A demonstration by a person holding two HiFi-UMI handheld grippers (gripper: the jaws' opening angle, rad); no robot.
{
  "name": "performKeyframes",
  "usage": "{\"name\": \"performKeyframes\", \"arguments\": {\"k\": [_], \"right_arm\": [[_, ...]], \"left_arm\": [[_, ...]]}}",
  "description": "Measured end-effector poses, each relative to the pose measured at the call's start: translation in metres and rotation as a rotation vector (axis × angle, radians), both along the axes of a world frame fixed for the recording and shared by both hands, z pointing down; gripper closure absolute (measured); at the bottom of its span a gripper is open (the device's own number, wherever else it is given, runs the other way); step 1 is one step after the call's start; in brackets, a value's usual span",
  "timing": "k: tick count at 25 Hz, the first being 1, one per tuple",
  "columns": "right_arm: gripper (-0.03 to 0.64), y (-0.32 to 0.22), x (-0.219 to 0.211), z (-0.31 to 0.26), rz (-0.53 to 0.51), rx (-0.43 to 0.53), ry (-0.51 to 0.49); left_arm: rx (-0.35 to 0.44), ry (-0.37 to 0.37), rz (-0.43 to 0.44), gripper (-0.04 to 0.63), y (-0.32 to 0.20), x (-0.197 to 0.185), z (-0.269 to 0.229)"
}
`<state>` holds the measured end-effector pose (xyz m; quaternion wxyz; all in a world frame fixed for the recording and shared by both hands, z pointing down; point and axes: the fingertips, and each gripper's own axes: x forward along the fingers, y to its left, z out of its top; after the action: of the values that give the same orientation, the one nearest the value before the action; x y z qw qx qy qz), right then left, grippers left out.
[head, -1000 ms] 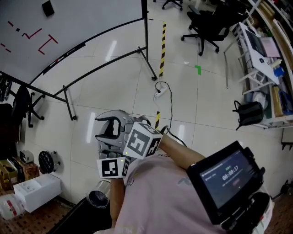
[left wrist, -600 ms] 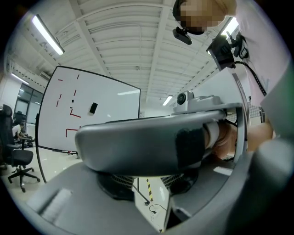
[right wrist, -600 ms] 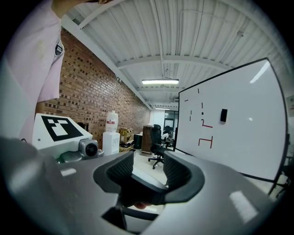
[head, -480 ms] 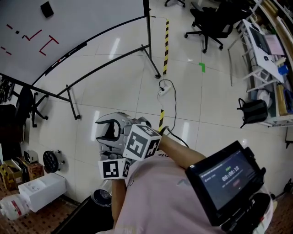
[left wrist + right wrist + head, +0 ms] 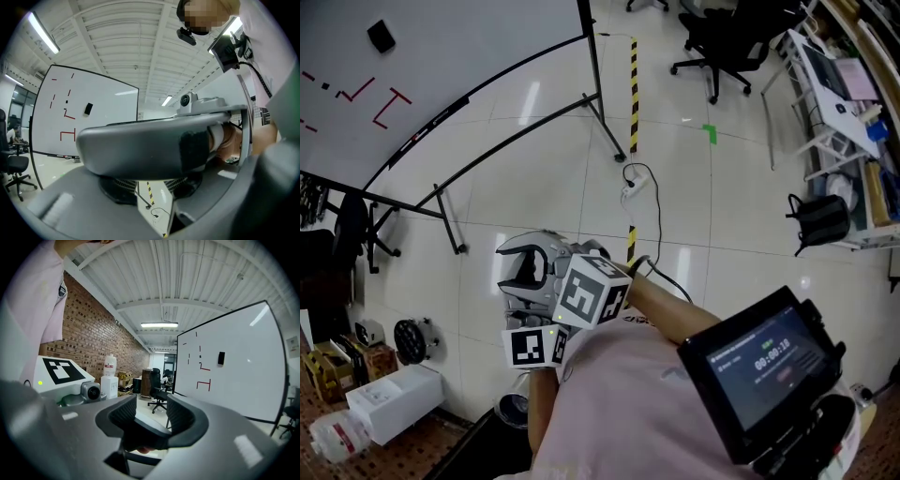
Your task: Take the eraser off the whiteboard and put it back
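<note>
The black eraser (image 5: 381,36) sticks to the whiteboard (image 5: 478,37) at the head view's top left, beside red marks. It also shows as a small dark block in the left gripper view (image 5: 87,108) and the right gripper view (image 5: 221,357). Both grippers hang close to the person's body, far from the board. My right gripper (image 5: 525,262) is open with nothing between its ribbed pads (image 5: 125,414). My left gripper (image 5: 534,345) sits just under it. Its jaws (image 5: 157,211) stand a little apart and empty, mostly hidden by the right gripper's body (image 5: 140,145).
The whiteboard stands on a black frame with legs (image 5: 605,122) on the tiled floor. A power strip with its cable (image 5: 628,190) and a yellow-black stripe (image 5: 634,84) lie ahead. Office chairs (image 5: 722,37) and shelves (image 5: 853,122) are at right, boxes (image 5: 389,403) at lower left.
The head view has drifted, so the whiteboard and eraser sit slightly further left. Both grippers stay in the same spot near the body.
</note>
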<state>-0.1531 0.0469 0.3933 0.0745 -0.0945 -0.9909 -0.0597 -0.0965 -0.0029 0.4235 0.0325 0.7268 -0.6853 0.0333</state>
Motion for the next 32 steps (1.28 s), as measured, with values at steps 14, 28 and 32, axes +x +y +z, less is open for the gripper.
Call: {"name": "performKeyframes", "arguments": {"k": [14, 28, 32], "right_arm": [[0.423, 0.001, -0.015, 0.0, -0.006, 0.021, 0.002], [0.426, 0.006, -0.01, -0.004, 0.007, 0.054, 0.002], [0.426, 0.004, -0.001, -0.003, 0.041, 0.046, -0.007]], "left_arm": [[0.023, 0.0, -0.007, 0.491, 0.0, -0.015, -0.001], [0.052, -0.005, 0.013, 0.489, 0.005, -0.01, -0.007], [0.044, -0.014, 0.046, 0.489, 0.005, 0.001, -0.005]]}}
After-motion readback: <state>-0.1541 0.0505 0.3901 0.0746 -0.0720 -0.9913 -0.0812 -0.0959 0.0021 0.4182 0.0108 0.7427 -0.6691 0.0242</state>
